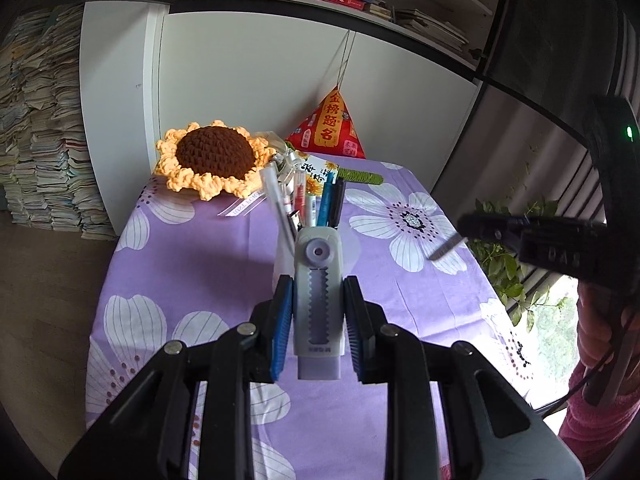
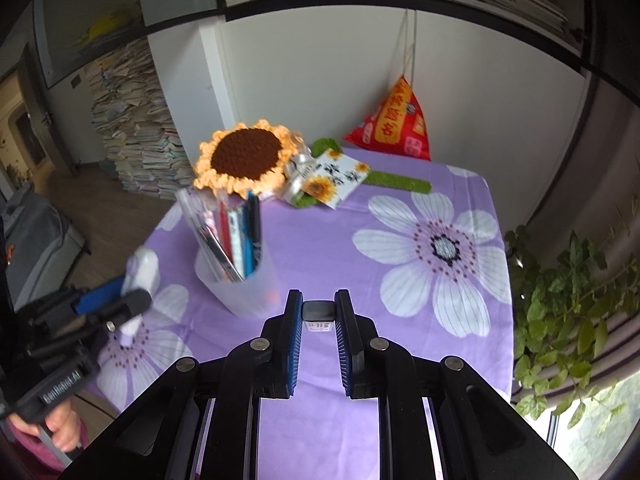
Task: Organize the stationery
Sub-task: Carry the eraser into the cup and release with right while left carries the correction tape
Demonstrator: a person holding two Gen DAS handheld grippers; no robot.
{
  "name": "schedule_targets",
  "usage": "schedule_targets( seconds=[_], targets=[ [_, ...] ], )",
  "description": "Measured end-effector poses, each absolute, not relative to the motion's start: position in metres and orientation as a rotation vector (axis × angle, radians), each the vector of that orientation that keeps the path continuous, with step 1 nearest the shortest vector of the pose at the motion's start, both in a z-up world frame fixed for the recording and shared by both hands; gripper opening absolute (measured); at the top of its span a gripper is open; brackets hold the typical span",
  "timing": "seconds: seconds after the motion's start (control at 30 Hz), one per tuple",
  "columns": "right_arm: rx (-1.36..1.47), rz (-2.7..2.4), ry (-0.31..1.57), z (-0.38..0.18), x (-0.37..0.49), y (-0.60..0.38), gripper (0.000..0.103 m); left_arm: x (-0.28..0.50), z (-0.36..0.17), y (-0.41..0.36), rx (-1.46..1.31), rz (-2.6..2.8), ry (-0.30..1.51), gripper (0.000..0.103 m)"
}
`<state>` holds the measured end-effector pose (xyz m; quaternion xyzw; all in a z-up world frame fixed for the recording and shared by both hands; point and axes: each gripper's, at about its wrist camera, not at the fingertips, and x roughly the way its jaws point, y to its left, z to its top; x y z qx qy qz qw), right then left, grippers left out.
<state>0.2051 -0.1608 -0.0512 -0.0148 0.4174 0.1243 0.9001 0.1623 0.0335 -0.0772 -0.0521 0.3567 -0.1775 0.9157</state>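
Here we see both grippers angled down over the table, the left gripper clamped on an upright eraser, the right gripper pinching a small dark item, with the pen cup between them and a crochet sunflower behind.

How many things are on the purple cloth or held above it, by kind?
Translucent plastic pen cup: 1
Orange crocheted sunflower: 1
Pale lilac correction tape, in left hand-held gripper: 1
Small black-capped item, in right hand-held gripper: 1
Total: 4
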Motion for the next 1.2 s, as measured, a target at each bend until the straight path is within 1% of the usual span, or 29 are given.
schedule_targets(
  seconds=[0.17, 0.53, 1.2],
  targets=[
    [-0.055, 0.305, 0.856, -0.042, 0.225, -0.126, 0.017, 0.16, -0.081, 0.043, -0.111, -0.369, 0.738, 0.023],
    [-0.1, 0.345, 0.904, -0.056, 0.254, -0.073, 0.017, 0.161, -0.083, 0.064, -0.129, -0.372, 0.736, 0.023],
    [-0.115, 0.292, 1.033, -0.1, 0.272, -0.069, 0.017, 0.168, -0.092, 0.07, -0.126, -0.374, 0.763, 0.023]
  ],
)
